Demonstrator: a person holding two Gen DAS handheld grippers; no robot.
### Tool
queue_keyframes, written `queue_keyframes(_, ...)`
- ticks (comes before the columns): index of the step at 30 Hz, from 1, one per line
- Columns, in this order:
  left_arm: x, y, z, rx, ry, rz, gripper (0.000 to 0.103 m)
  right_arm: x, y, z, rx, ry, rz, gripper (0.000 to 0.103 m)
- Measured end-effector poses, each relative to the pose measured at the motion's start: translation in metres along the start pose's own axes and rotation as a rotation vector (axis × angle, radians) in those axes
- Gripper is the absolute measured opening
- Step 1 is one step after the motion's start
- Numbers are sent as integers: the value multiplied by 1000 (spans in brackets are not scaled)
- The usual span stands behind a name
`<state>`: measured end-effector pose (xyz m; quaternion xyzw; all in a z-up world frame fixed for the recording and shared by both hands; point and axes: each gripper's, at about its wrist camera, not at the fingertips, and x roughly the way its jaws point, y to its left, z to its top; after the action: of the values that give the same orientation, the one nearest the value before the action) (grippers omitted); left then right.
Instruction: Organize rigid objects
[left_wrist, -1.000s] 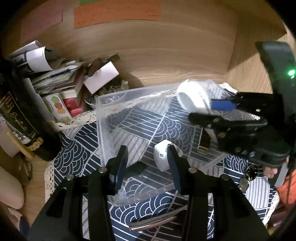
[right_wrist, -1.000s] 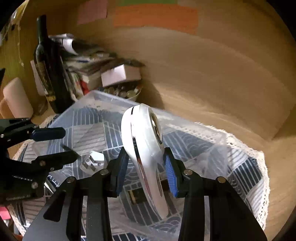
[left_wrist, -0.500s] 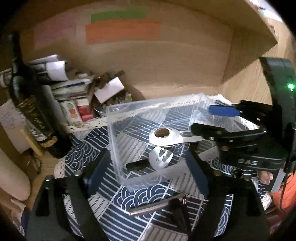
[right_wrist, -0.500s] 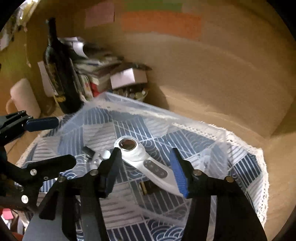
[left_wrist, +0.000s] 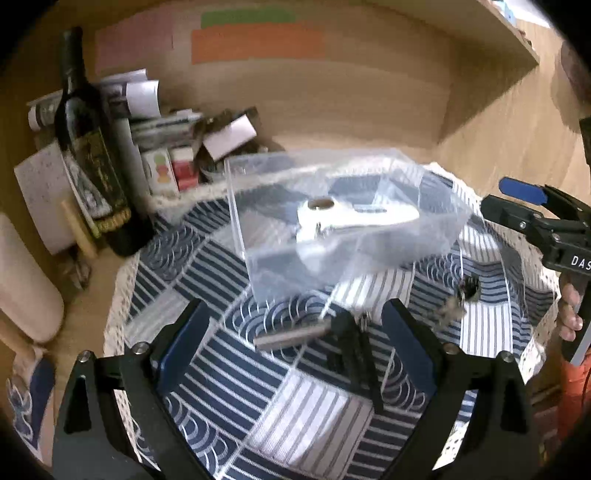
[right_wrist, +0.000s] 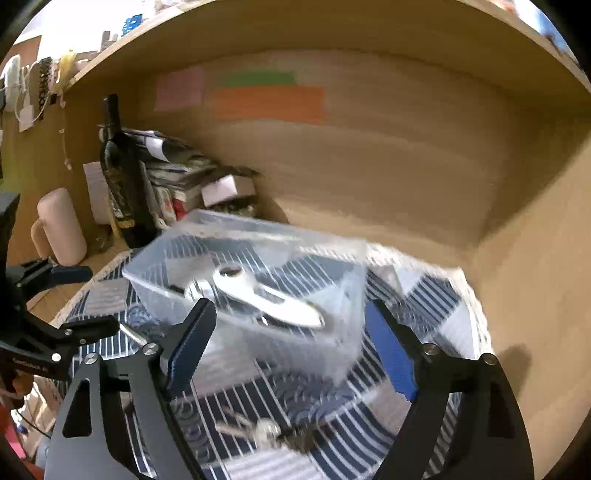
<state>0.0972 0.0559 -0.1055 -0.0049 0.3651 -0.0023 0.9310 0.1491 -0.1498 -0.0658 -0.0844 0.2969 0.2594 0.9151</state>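
Both grippers are seen spread wide and empty. The white tool (left_wrist: 354, 221) is already laid in the clear bin (left_wrist: 236, 206). Between the left gripper (left_wrist: 295, 332) fingers and just ahead, a metal bar (left_wrist: 291, 336) is found on the cloth (left_wrist: 236, 391), its long axis across the gap — nearer this hand. A key bunch (right_wrist: 273, 434) is seen under the right gripper (right_wrist: 291, 343).

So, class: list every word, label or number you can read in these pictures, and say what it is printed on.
"DAS": white letters on the right gripper, cut off at the picture's edge.
Bottle label: gold script, too blurred to read.
Left gripper: small white print, unreadable.
Wall notes: no writing legible.
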Motion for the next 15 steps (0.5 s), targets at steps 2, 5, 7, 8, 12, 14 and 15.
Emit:
queue_keyframes(2,-1,-2,-8,4,4,0,89,2,-5,-13,29,35,-2,82)
queue_keyframes(5,5,-1,-18,-11,43,-25,74,7,-8,-33,44,89,-2,82)
queue_keyframes(7,8,-2,-23,-21,69,-47,67,13,-10,-46,48,127,-6,82)
queue_keyframes(8,9,-2,-25,-22,78,-53,63,16,-11,-51,54,142,-4,81)
queue_keyframes(12,19,-10,-33,-4,122,-82,53,24,-16,-69,78,192,27,77)
queue_keyframes(14,26,-16,-35,19,140,-87,46,26,-16,-74,78,211,38,67)
queue_keyframes(15,29,-19,-35,27,148,-90,45,26,-16,-76,76,218,37,65)
